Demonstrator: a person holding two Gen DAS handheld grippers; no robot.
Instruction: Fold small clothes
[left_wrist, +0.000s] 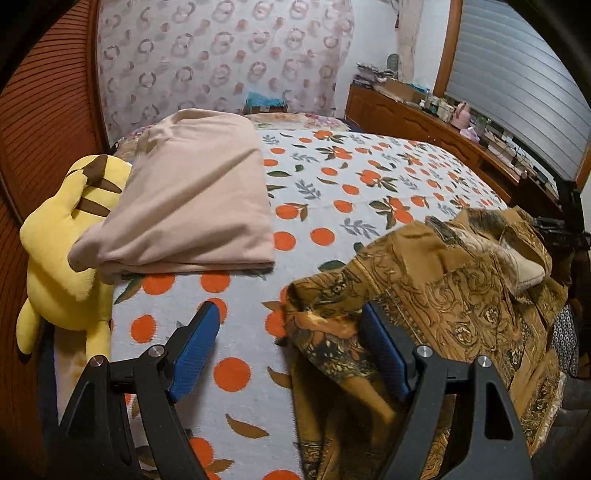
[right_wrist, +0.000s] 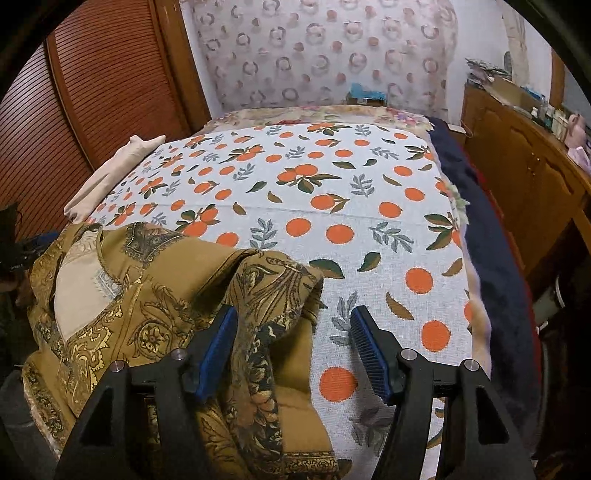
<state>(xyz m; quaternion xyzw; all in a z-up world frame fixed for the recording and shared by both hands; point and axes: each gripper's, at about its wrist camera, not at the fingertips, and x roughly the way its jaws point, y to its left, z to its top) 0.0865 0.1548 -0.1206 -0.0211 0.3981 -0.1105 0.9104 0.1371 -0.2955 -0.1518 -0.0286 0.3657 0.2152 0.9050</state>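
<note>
Bed surface: a white bedspread printed with oranges and leaves covers the mattress in both wrist views.

Task item: a brown patterned shirt, ornate gold and dark scrollwork print, lies rumpled at the near edge of the bed. A pale patch that may be a neck label shows inside its collar in the right wrist view; any printing on it is too blurred to read. No other writing or brand mark is legible in either view.

Left gripper: jaws stand wide apart, holding nothing. The blue pad on the shirt's side lies over the shirt's rumpled edge; the other hangs above bare bedspread. Actual contact with the cloth cannot be confirmed.

Right gripper: jaws open, nothing clamped. A fold of the shirt rises between the pads, close to the pad on the shirt's side; the other pad is over bare bedspread.

Other items: a folded beige garment lies well apart from the shirt, toward the far side of the bed, resting against a yellow Pikachu plush toy at the bed's edge. A wooden sideboard with clutter on top stands along the wall beside the bed.
</note>
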